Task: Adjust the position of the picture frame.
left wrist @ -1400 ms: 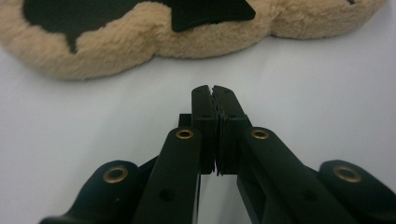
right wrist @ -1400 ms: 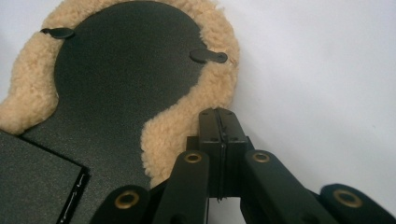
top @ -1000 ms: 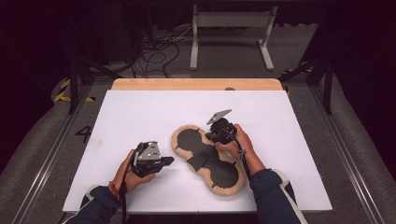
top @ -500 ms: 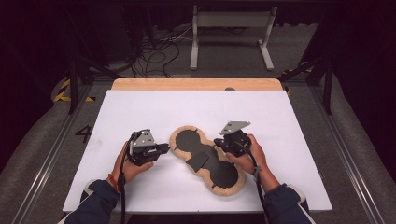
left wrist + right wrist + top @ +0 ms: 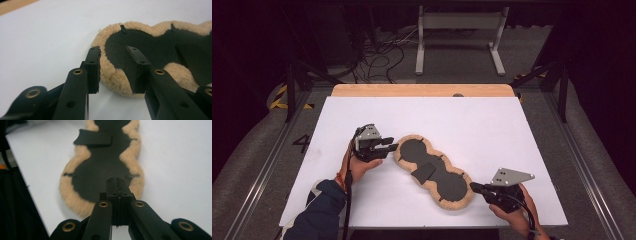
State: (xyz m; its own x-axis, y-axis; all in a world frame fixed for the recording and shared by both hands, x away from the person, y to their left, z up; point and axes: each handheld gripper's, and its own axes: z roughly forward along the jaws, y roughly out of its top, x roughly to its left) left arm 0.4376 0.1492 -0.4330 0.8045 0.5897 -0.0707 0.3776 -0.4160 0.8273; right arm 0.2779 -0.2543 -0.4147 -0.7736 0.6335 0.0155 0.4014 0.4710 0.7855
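Now the fleece pad (image 5: 433,171) is laid diagonally, upper left to lower right of centre; its upper-left end is straddled unpinched by the just-opening left gripper (image 5: 388,145), while the right gripper (image 5: 476,188), shut and empty, is held at the opposite end.

Table: white sheet (image 5: 492,130) brightly lit from above, no glare.
Surroundings: dim, nearly black at far left & right.
Blur: right gripper view soft throughout.
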